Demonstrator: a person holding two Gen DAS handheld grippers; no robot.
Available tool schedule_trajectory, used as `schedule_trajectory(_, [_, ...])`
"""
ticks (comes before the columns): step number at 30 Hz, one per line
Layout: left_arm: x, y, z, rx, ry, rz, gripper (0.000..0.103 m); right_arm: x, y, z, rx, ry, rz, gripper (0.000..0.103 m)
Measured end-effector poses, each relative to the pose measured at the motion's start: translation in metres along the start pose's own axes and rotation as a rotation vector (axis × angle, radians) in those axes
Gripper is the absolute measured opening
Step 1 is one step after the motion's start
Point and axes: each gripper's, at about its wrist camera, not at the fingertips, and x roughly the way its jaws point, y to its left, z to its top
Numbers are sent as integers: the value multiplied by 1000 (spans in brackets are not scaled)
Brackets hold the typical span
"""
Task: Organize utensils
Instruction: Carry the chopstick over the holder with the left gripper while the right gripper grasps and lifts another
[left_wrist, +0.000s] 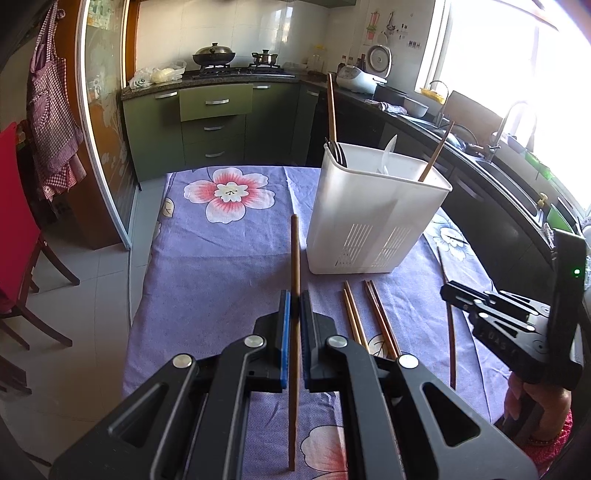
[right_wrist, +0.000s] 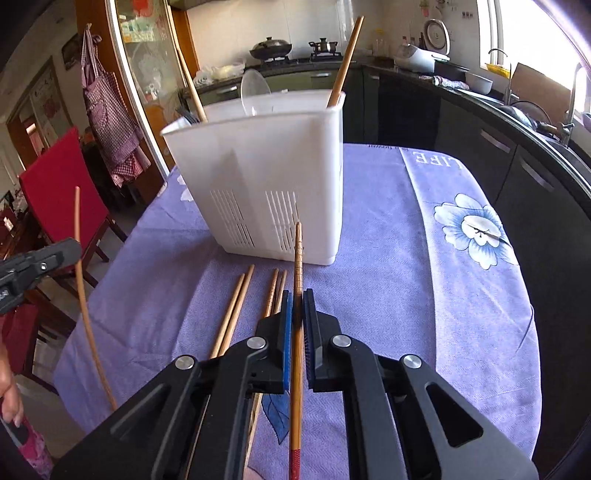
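A white plastic utensil holder (left_wrist: 373, 218) stands on the purple floral tablecloth and also shows in the right wrist view (right_wrist: 273, 177). It holds two chopsticks, a white spoon (left_wrist: 388, 153) and dark utensils. My left gripper (left_wrist: 294, 295) is shut on a brown chopstick (left_wrist: 294, 258), held above the cloth left of the holder. My right gripper (right_wrist: 297, 295) is shut on a chopstick with a red end (right_wrist: 297, 258), pointing at the holder's front. Several loose chopsticks (right_wrist: 236, 306) lie on the cloth in front of the holder and also show in the left wrist view (left_wrist: 369, 314).
The table (left_wrist: 207, 266) is covered by the cloth. A red chair (right_wrist: 66, 192) stands at its left. Green and dark kitchen cabinets, a stove with pots (left_wrist: 214, 57), a rice cooker (left_wrist: 360, 79) and a sink (right_wrist: 528, 110) line the back and right.
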Motion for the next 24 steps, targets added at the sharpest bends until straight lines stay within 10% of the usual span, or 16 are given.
schedule_trajectory(11, [-21,-9,3,29,-28,1,5,-99,-19,-10,23,-176,46,7])
schedule_trajectory(24, [-41,-20,15,62,-78,-5,5,-116,-4,0,-7,-228,64,7])
